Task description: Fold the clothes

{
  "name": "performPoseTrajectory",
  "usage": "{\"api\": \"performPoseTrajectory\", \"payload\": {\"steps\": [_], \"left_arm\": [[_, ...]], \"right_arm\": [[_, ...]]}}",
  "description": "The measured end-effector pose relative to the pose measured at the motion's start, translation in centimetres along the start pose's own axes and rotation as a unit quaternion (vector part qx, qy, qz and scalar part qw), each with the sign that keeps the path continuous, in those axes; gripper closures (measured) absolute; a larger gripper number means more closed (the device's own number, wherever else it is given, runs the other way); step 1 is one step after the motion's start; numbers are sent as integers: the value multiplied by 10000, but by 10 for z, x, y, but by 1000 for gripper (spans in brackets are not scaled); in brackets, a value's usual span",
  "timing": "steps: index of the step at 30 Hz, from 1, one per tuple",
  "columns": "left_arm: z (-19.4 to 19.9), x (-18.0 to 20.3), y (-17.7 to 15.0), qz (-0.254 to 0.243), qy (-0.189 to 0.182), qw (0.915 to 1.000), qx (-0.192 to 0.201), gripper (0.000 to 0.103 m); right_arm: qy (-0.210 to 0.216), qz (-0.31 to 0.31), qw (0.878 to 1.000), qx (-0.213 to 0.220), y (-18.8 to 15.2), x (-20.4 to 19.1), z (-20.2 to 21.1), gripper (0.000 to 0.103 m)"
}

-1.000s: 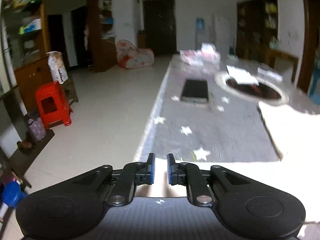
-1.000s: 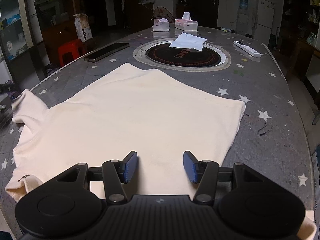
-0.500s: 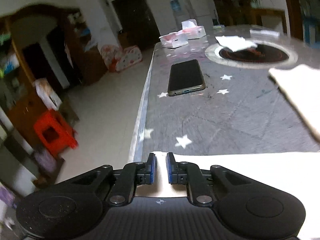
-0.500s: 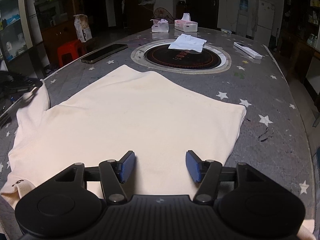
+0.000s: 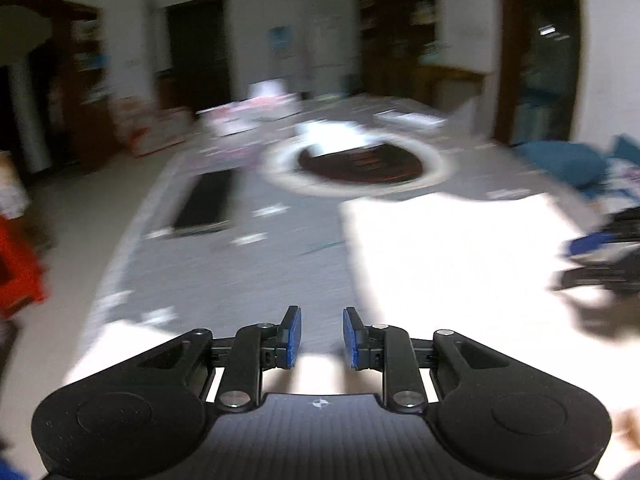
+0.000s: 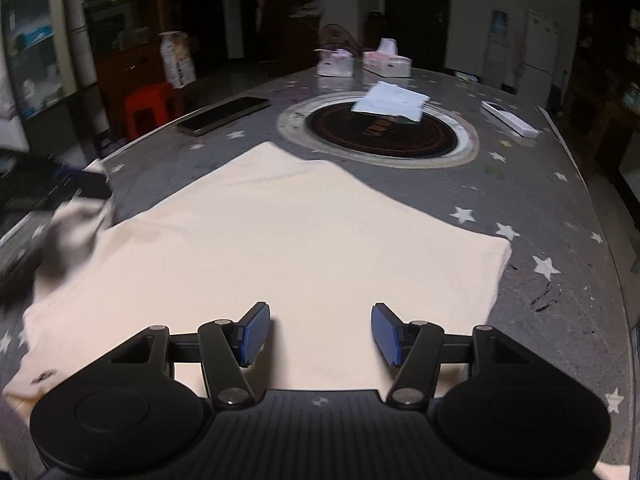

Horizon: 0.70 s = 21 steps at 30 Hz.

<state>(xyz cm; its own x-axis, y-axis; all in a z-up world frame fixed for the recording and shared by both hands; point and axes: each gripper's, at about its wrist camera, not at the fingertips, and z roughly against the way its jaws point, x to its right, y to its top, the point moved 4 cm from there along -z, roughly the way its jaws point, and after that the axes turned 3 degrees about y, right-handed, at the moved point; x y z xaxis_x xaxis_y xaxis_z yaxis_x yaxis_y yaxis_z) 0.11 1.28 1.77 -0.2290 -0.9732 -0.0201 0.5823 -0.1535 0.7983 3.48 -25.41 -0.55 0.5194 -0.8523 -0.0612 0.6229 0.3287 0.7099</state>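
Note:
A cream T-shirt [image 6: 288, 240] lies spread on the grey star-patterned table [image 6: 560, 208]. It also shows in the blurred left wrist view [image 5: 448, 256]. My right gripper [image 6: 320, 334] is open and empty, hovering over the shirt's near hem. My left gripper [image 5: 321, 338] is open with a small gap and nothing between its pads, above the shirt's left edge. In the right wrist view the left gripper [image 6: 68, 188] is a dark blur by the lifted sleeve [image 6: 86, 212]. The right gripper also shows as a blur at the right of the left wrist view [image 5: 600, 256].
A round inset hotplate [image 6: 380, 128] with a white cloth [image 6: 390, 101] sits in mid-table. A phone [image 6: 224, 115] lies left of it, a remote [image 6: 508, 119] to the right, tissue boxes [image 6: 386, 62] at the far end. A red stool [image 6: 150, 108] stands on the floor at the left.
My left gripper was shut on the sleeve and has swung right toward the shirt's body; its jaws have opened and the cloth is out of them. My right gripper has barely moved.

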Motion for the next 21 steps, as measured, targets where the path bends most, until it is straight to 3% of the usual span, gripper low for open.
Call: {"api": "performPoseTrajectory", "payload": {"steps": [3, 8, 15, 21], "left_arm": [[-15, 21, 1, -211, -290, 9993, -98, 78], [-37, 19, -7, -210, -271, 9987, -369, 77], [-38, 14, -8, -71, -237, 9990, -374, 77], [-24, 30, -9, -283, -140, 9990, -312, 78]], "right_arm": [[-115, -204, 9997, 28, 6, 18, -7, 46], [-347, -533, 9980, 13, 14, 53, -20, 47], [-493, -568, 9972, 29, 32, 87, -44, 47], [-363, -246, 9990, -36, 32, 72, -33, 47]]}}
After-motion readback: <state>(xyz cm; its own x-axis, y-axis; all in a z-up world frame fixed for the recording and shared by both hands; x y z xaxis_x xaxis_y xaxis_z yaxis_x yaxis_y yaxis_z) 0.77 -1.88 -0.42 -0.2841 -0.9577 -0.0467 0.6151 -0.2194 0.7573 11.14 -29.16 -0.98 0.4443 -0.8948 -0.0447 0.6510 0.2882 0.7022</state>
